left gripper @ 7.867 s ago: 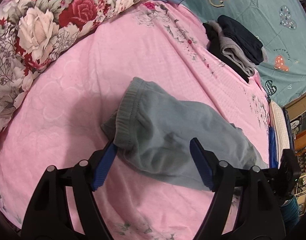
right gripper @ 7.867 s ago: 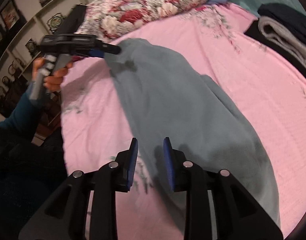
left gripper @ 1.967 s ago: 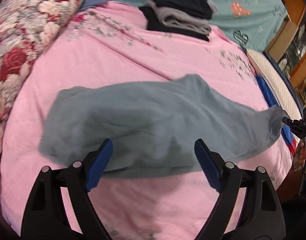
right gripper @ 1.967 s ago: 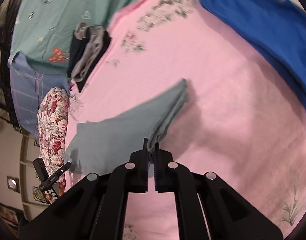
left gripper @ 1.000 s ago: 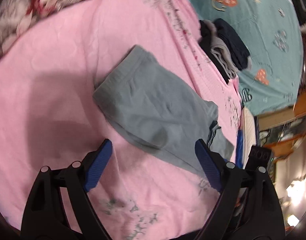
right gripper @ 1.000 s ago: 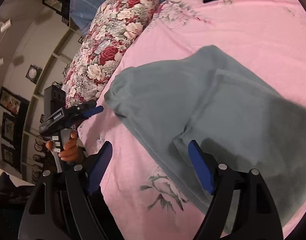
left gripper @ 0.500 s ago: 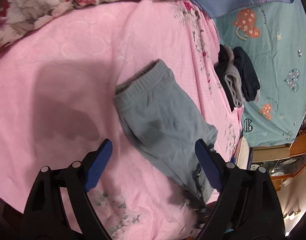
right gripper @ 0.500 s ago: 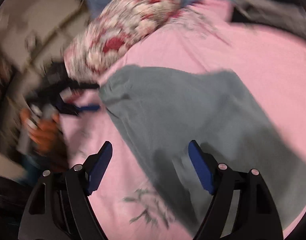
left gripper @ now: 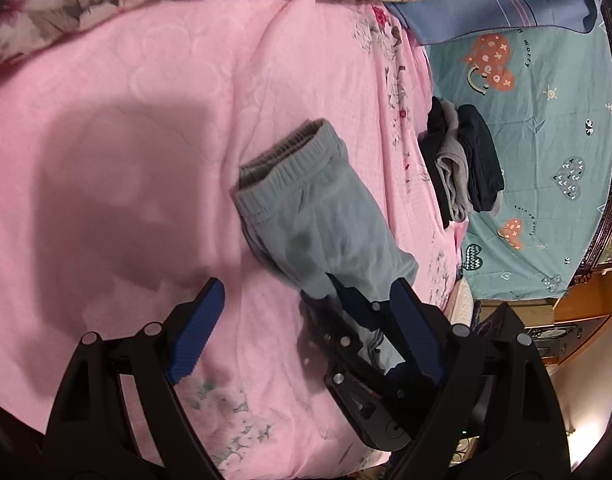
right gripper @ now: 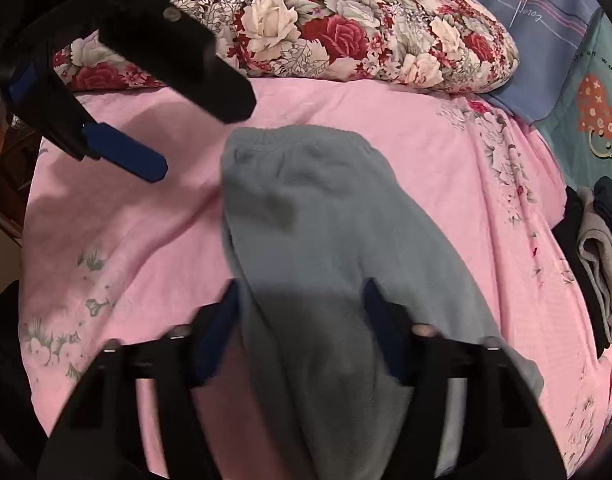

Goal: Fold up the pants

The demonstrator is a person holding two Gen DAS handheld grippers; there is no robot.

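Grey-blue pants (left gripper: 318, 216) lie folded lengthwise on the pink bedspread (left gripper: 145, 100), waistband toward the floral pillow. In the right wrist view the pants (right gripper: 322, 240) run from the waistband down between my fingers. My right gripper (right gripper: 301, 320) is open, its blue pads on either side of the pants' lower part; the cloth lies loose between them. It also shows in the left wrist view (left gripper: 346, 308) at the pants' near end. My left gripper (left gripper: 306, 320) is open and empty, above the bedspread near the pants; its blue finger (right gripper: 125, 156) shows left of the waistband.
A floral pillow (right gripper: 346, 28) lies beyond the waistband. A stack of folded dark and grey clothes (left gripper: 462, 168) sits at the pink cover's right edge, on a teal sheet (left gripper: 546, 120). The bed's edge and wooden furniture (left gripper: 566, 320) are at lower right.
My right gripper has moved onto the pants' near end, which now lies between its open fingers. My left gripper has drawn closer to the right one. The pants lie still.
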